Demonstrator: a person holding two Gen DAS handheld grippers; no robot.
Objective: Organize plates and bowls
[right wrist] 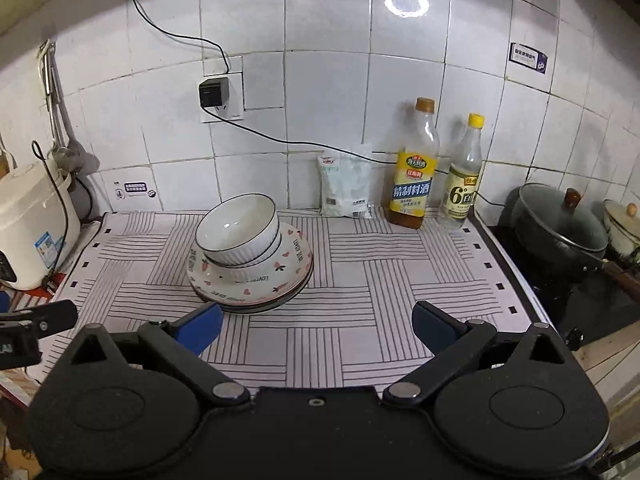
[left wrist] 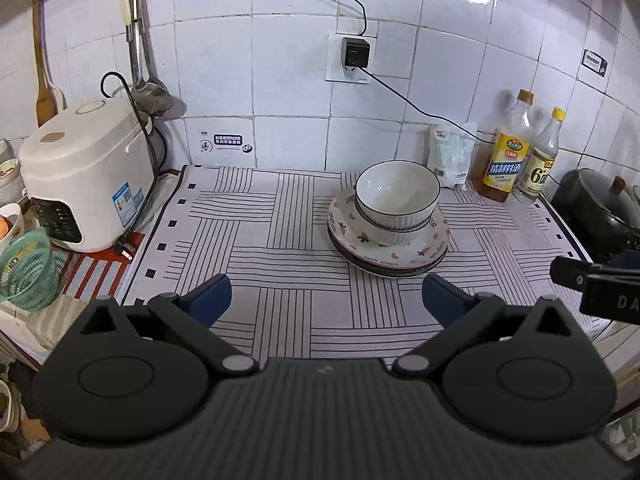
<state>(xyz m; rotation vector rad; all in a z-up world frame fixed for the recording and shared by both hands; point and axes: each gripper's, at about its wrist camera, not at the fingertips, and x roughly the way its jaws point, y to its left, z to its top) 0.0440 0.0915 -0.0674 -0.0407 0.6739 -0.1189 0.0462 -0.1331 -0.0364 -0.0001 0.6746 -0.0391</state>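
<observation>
left wrist view: bowls nest on stacked plates mid-bench, ahead and right of the wide-open, empty left gripper; right gripper, equally spread and empty, sits about as near.

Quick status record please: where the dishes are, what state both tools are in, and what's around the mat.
dishes: two white ribbed bowls nested on stacked plates
top plate: heart pattern
surface: striped mat
left tool: open, empty, short of the stack
right tool: open, empty, short of the stack
left of mat: white rice cooker
behind mat: two bottles, white pouch
right of mat: lidded black pot
</observation>
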